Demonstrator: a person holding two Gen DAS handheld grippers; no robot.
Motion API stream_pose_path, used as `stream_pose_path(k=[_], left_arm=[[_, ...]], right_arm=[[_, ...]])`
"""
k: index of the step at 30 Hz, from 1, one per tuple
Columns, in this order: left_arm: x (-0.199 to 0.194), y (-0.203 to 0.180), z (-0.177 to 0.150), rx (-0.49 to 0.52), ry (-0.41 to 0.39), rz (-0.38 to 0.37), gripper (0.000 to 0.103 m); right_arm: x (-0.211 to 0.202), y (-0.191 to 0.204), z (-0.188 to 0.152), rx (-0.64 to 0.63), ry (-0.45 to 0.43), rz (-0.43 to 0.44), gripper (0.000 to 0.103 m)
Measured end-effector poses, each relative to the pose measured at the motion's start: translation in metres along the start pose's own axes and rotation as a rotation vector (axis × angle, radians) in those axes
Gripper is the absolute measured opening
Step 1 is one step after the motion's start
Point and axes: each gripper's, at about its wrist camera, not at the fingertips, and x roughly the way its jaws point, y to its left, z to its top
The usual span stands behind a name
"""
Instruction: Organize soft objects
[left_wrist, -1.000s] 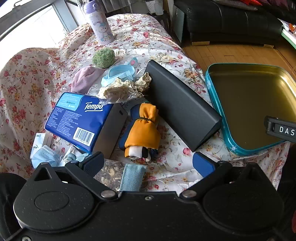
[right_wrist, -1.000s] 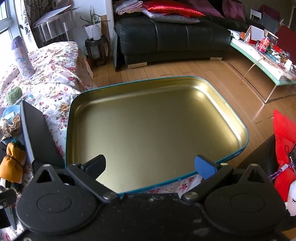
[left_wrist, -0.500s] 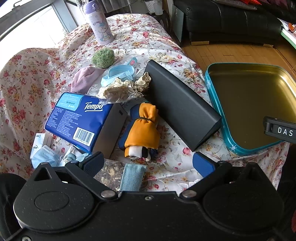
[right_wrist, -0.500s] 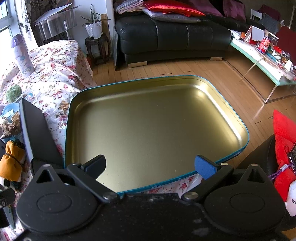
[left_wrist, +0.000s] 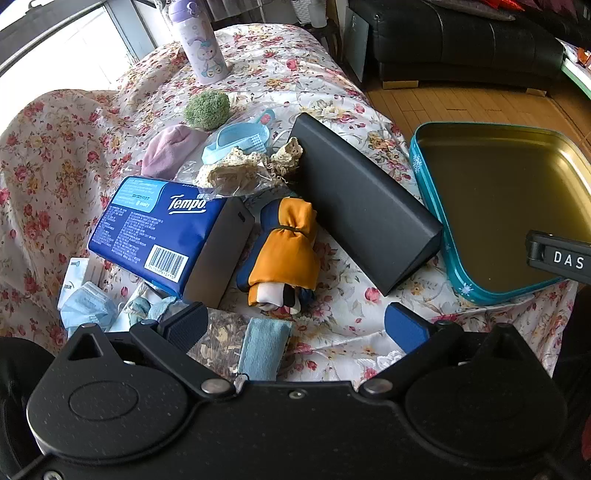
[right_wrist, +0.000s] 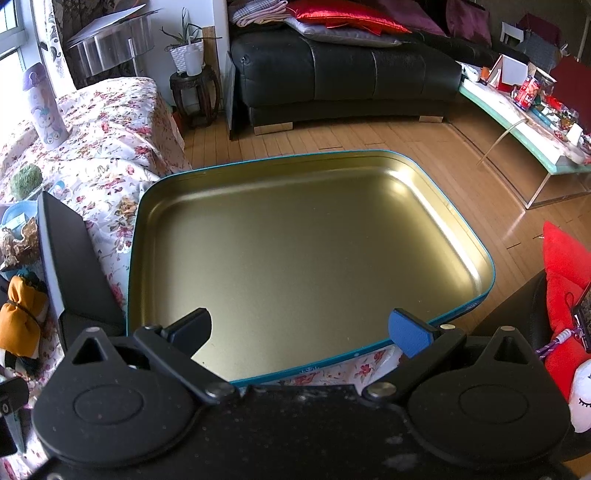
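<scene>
I hold my left hand-held gripper (left_wrist: 295, 326) low over the near edge of the table (left_wrist: 343, 332), its jaws spread wide and gripping nothing, pointed at the clutter on the floral cloth. My right hand-held gripper (right_wrist: 301, 328) hovers over the near rim of the teal tin tray (right_wrist: 476, 304), jaws likewise wide apart and empty. The left view gives me the soft things: an orange and blue cloth bundle (left_wrist: 286, 251) lying between the blue tissue pack (left_wrist: 159, 229) and the long black case (left_wrist: 365, 214), a pale blue fabric piece (left_wrist: 264, 347) just ahead of my fingers, a pink cap (left_wrist: 168, 155) and a green fuzzy ball (left_wrist: 207, 109) farther back. The right view shows the tray's whole bare gold floor, plus the black sofa (right_wrist: 343, 85) and wooden floor (right_wrist: 369, 136) beyond.
</scene>
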Motion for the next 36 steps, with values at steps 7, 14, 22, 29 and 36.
stream_pose_path(k=[7, 14, 22, 29, 36], left_arm=[[-0.001, 0.001, 0.001, -0.008, -0.003, 0.002, 0.099], [-0.001, 0.002, 0.001, -0.011, -0.007, 0.007, 0.099], [-0.003, 0.001, 0.001, -0.009, -0.013, 0.007, 0.099], [-0.009, 0.003, -0.002, -0.008, -0.037, -0.014, 0.099], [-0.023, 0.017, -0.007, -0.031, -0.110, -0.043, 0.098]], right_arm=[[0.000, 0.001, 0.000, -0.002, -0.001, -0.002, 0.103], [0.000, 0.001, 0.000, -0.001, -0.001, -0.002, 0.103], [-0.001, 0.000, -0.001, 0.000, -0.004, -0.001, 0.103], [-0.005, -0.003, -0.002, 0.010, -0.026, 0.013, 0.103], [-0.014, 0.002, -0.005, -0.011, -0.081, 0.029, 0.103]])
